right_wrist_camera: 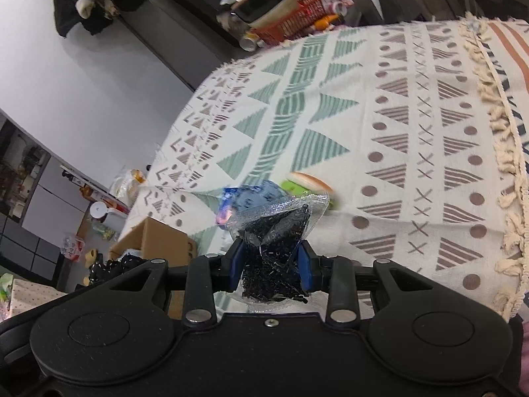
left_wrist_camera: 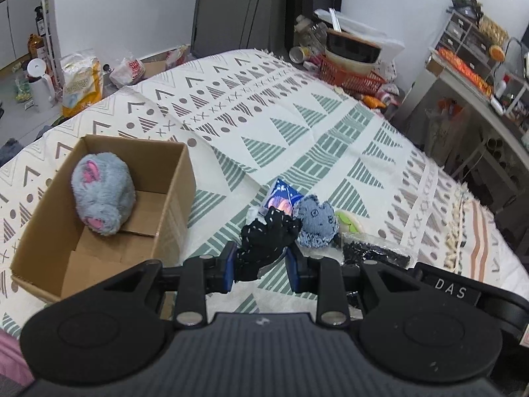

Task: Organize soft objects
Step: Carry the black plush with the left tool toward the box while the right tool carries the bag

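Note:
My left gripper [left_wrist_camera: 263, 264] is shut on a black sock with white stitches [left_wrist_camera: 266, 240], held above the patterned bedspread. To its left stands an open cardboard box [left_wrist_camera: 172, 198] with a grey plush mouse [left_wrist_camera: 101, 195] inside. Just beyond the sock lie a blue denim soft piece [left_wrist_camera: 315, 223], a blue packet [left_wrist_camera: 281, 197] and a green-and-white squishy toy [left_wrist_camera: 350, 223]. My right gripper [right_wrist_camera: 271, 264] is shut on a clear bag of small black pieces [right_wrist_camera: 274, 251], lifted off the bed. The same bag [left_wrist_camera: 373, 253] shows at right in the left wrist view.
The bedspread [right_wrist_camera: 380, 115] has a tasselled edge [right_wrist_camera: 506, 165] on the right. A red basket with bowls [left_wrist_camera: 350, 66] sits at the far end of the bed. Shelves [left_wrist_camera: 479, 66] stand to the right; bags and a white jug [left_wrist_camera: 38, 89] are on the floor at left.

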Demonstrator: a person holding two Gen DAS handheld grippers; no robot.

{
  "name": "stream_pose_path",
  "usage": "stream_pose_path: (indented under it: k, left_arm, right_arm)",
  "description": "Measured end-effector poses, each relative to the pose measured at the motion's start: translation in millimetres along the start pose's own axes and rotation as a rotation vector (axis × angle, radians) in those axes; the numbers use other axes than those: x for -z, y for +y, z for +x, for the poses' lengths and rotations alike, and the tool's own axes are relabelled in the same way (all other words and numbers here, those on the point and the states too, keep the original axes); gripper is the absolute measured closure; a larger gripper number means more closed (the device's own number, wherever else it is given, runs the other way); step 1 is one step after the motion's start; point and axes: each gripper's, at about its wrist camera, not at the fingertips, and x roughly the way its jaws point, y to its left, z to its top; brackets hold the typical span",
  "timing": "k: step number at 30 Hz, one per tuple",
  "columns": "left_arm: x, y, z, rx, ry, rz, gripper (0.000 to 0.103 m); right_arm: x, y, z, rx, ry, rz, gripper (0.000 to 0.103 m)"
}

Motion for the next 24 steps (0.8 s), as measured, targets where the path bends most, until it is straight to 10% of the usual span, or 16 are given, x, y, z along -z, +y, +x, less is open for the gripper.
stream_pose_path:
  k: [24]
  left_arm:
    - [-18,61,-30,-0.017,-0.063,-0.078,0.073]
  right_arm:
    - [10,68,-10,-0.086,-0.104,-0.165,0.069]
